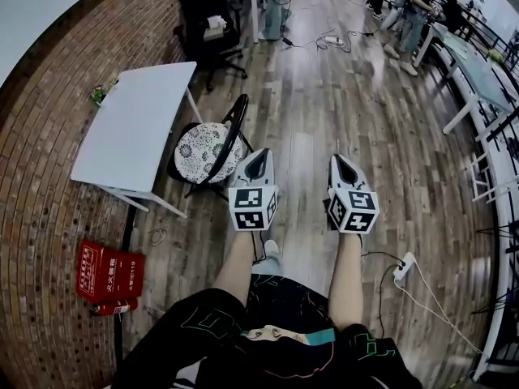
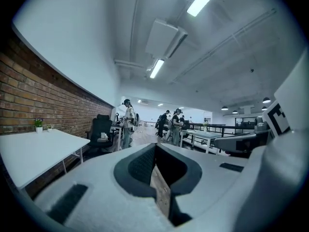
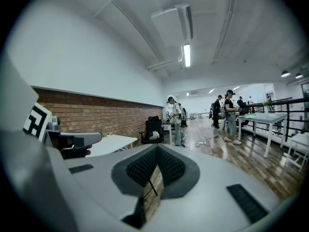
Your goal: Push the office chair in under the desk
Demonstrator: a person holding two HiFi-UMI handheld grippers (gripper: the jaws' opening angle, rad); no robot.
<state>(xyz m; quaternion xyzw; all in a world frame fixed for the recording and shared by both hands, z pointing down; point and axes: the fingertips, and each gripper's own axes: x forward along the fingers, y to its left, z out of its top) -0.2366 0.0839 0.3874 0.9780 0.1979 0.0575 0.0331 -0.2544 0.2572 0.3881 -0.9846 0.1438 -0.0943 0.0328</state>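
Note:
The office chair has a patterned seat cushion (image 1: pixel 204 152) and a thin black backrest (image 1: pixel 236 130). It stands on the wood floor at the right edge of the white desk (image 1: pixel 134 128), its seat out from under the top. My left gripper (image 1: pixel 261 156) is shut and empty, its tip just right of the backrest. My right gripper (image 1: pixel 338 162) is also shut and empty, farther right over bare floor. In the left gripper view the shut jaws point down the room past the desk (image 2: pixel 34 153). The chair is hidden in both gripper views.
A small plant (image 1: pixel 99 94) sits on the desk's far corner. A red box (image 1: pixel 109 272) lies by the brick wall. A power strip (image 1: pixel 404 266) with cables lies to the right. Another black chair (image 1: pixel 207 23), people (image 1: pixel 413 14) and white tables (image 1: pixel 478 71) stand farther back.

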